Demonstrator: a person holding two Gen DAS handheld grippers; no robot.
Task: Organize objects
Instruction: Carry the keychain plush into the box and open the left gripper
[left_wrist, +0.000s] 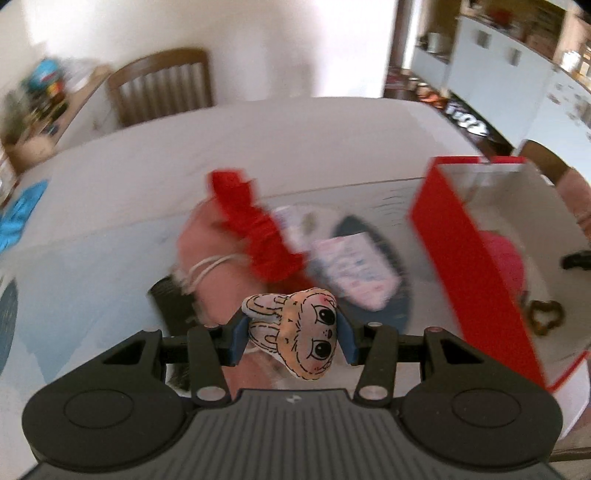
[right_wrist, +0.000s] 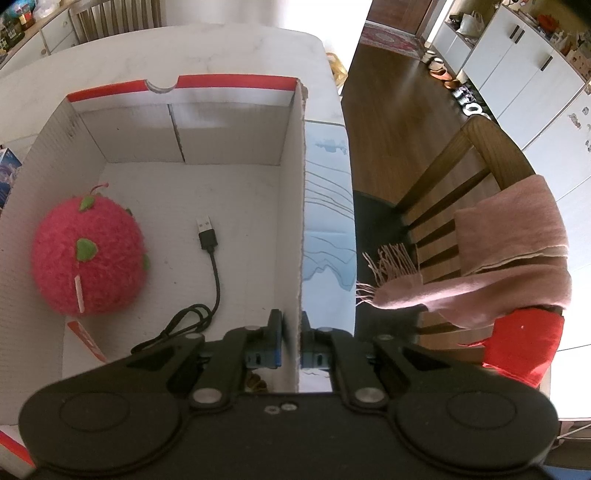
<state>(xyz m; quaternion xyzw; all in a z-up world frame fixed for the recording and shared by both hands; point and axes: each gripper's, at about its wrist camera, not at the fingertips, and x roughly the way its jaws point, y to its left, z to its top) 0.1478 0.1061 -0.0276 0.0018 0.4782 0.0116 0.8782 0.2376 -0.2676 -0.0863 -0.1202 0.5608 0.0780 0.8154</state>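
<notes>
Left gripper (left_wrist: 293, 338): blue-padded jaws clenched on a small flat plush rabbit-face charm (left_wrist: 295, 334), peach with black line drawing and large eyes, held sideways and clear of the table. Right gripper (right_wrist: 291, 345): jaws pinched tight on the right-hand wall of the red-and-white corrugated cardboard box (right_wrist: 295, 221), one pad inside and one outside, apparently steadying it. Box contents: a round fuzzy pink plush fruit with green felt leaves (right_wrist: 86, 256) at the left, a black USB cable (right_wrist: 210, 266) loosely coiled mid-floor, and a small brown item by the near wall, too hidden to name. Left on the table beyond the charm, all blurred: a red ruffled fabric scrunchie (left_wrist: 255, 229), a pale printed packet (left_wrist: 351, 269) on a dark oval mat (left_wrist: 399, 306), and a pink soft item with white cord (left_wrist: 210, 258). Step in hand, as judged: carry the charm to the box, which sits to the right in the left wrist view. Advice: lift over the red outer wall (left_wrist: 472, 273) rather than brushing it, lower well inside before releasing, and aim for the bare floor behind the cable. Edges and room: the box's right wall stands near the white marble table's edge (right_wrist: 332, 92), with a wooden chair draped in a pink fringed scarf (right_wrist: 517, 251) just past it; open space lies above the box and in its far half.
</notes>
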